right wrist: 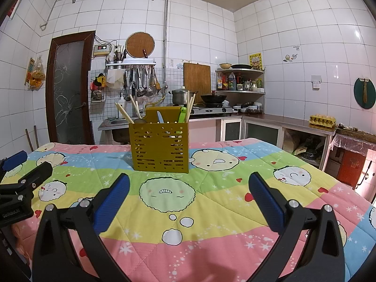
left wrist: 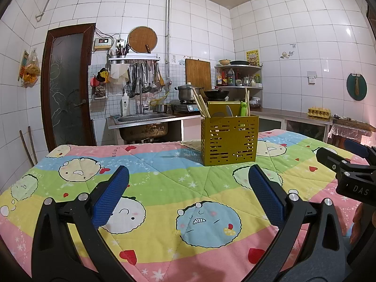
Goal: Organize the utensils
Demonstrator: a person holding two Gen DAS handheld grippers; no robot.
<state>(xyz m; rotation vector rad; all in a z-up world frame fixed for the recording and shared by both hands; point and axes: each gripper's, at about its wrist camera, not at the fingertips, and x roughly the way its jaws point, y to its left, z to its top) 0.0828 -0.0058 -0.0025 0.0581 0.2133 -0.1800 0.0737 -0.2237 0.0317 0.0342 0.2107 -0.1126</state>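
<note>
A mustard-yellow slotted utensil holder (left wrist: 229,139) stands upright on the quilt-covered table (left wrist: 164,183). It holds wooden chopsticks (left wrist: 201,105), a grey spoon or spatula (left wrist: 229,111) and a green frog-topped utensil (left wrist: 243,108). It also shows in the right wrist view (right wrist: 161,146), with chopsticks (right wrist: 125,114) and the green utensil (right wrist: 182,114). My left gripper (left wrist: 189,174) is open and empty, well short of the holder. My right gripper (right wrist: 189,181) is open and empty, with the holder ahead to its left. Each gripper shows at the edge of the other's view.
Behind the table are a steel sink (left wrist: 143,118), a stove with a pot (left wrist: 186,92) and wok (left wrist: 216,93), and a counter along the right wall with an egg tray (right wrist: 322,119). A dark door (left wrist: 67,87) is at the left.
</note>
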